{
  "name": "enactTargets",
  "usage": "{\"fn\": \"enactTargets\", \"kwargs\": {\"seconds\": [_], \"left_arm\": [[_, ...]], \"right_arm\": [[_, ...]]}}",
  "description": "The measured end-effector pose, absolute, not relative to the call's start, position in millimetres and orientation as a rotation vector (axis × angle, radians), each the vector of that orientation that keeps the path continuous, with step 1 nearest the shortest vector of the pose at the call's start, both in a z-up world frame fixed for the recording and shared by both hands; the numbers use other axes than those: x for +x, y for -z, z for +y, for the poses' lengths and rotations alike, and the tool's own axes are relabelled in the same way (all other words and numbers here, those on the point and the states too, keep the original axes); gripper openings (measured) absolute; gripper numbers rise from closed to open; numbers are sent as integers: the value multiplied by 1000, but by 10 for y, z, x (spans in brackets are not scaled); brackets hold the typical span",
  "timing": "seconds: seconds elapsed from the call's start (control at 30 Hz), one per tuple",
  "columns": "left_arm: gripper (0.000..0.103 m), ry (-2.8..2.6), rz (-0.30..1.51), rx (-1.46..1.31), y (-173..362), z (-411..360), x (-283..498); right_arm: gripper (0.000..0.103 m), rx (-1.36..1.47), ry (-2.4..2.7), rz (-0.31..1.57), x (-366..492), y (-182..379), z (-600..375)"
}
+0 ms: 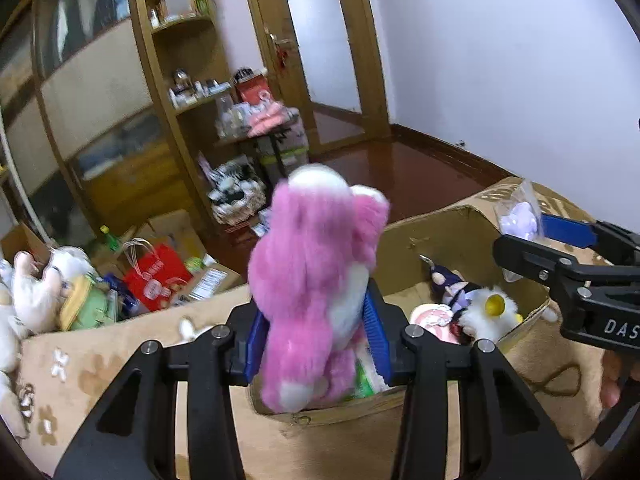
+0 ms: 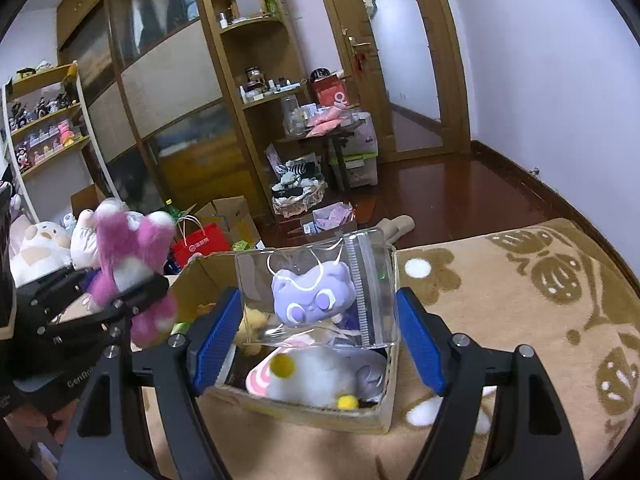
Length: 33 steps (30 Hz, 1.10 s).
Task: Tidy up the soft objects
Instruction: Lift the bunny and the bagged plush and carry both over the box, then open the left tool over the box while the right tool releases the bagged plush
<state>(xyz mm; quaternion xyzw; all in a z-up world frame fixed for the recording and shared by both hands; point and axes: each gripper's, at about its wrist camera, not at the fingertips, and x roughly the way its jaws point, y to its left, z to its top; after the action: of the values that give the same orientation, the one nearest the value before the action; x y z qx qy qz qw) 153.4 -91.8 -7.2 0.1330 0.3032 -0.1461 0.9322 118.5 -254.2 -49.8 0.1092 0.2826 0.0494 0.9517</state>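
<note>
Clamping pink plush [image 1: 312, 280], left gripper [image 1: 316, 344] (box [image 1: 452, 232] below).

White letters "DAS" on the black plastic right gripper [image 1: 520, 236]; "GenRo…", cut off, on the black left gripper [image 2: 132, 280].

In the left wrist view, the plush bear [image 1: 316, 280] is sitting between the left gripper [image 1: 316, 344] fingers at centre frame, above the near edge of the cardboard box [image 1: 452, 236]. The right gripper [image 1: 540, 240] is reaching in from the right edge, its bagged toy [image 1: 518, 216] hanging over the box's far right corner. Other plush toys [image 1: 476, 308] are lying inside the box, which is resting on the carpet [image 1: 100, 364].
</note>
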Motion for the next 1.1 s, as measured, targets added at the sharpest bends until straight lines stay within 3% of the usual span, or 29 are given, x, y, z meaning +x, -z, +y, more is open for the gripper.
{"fn": "enactTargets", "kwargs": {"seconds": [0.2, 0.27, 0.37, 0.57, 0.7, 0.87, 1.1], "left_arm": [[44, 329, 666, 276, 305, -1001, 1659], [58, 313, 667, 260, 337, -978, 1684], [71, 302, 647, 235, 343, -929, 1674], [82, 275, 653, 235, 341, -842, 1599], [84, 253, 660, 213, 266, -728, 1528], [92, 217, 643, 180, 121, -563, 1365], [98, 191, 603, 179, -55, -457, 1153]], "right_arm": [[82, 260, -118, 604, 1360, 651, -2606], [82, 278, -120, 619, 1403, 708, -2622], [83, 277, -119, 614, 1430, 736, -2638], [89, 279, -117, 622, 1410, 739, -2647], [92, 297, -124, 624, 1347, 697, -2683], [103, 268, -100, 598, 1181, 582, -2671], [103, 215, -90, 583, 975, 407, -2602]]}}
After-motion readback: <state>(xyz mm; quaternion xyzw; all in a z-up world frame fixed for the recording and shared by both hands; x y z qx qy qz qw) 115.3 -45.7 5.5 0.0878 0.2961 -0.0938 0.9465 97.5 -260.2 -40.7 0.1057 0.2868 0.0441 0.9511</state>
